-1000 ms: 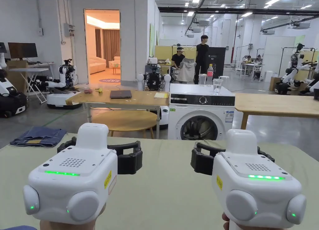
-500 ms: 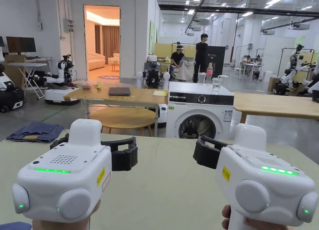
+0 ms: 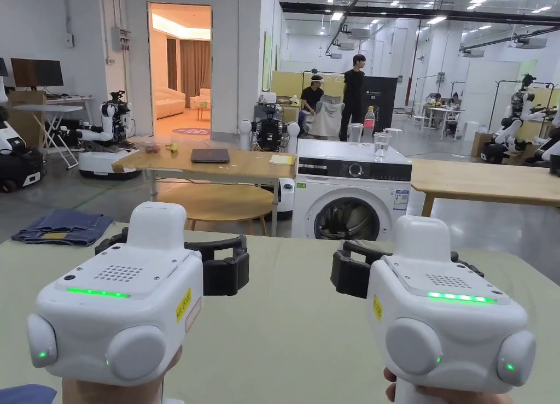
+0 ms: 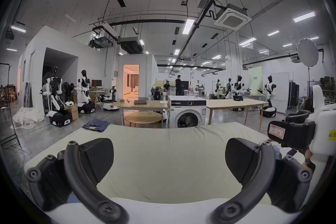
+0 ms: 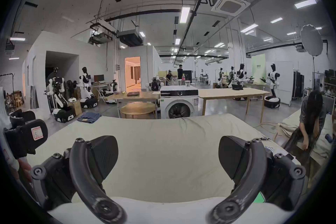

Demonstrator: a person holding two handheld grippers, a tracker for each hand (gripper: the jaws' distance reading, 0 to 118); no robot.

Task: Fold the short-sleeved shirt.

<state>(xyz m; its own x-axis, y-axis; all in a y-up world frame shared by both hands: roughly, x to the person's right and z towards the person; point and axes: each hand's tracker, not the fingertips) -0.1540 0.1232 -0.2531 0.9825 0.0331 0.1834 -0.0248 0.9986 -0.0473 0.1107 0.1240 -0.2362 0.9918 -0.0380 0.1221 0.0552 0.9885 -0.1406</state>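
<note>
Right hand-held gripper [image 3: 350,265] levelled, shifted left, jaws apart

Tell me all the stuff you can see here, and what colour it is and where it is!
bed cover: one, pale green, spread under both grippers
jeans: one folded pair, blue, far left corner of the bed cover
washing machine: one, white, straight ahead past the bed
glass: one, clear, on the washing machine
laptop: one, dark, shut, on the wooden table at left
round table: one, wooden, under that table
people: two in black, far back
left gripper: one, white body, black jaws, open
right gripper: one, white body, black jaws, open
</note>
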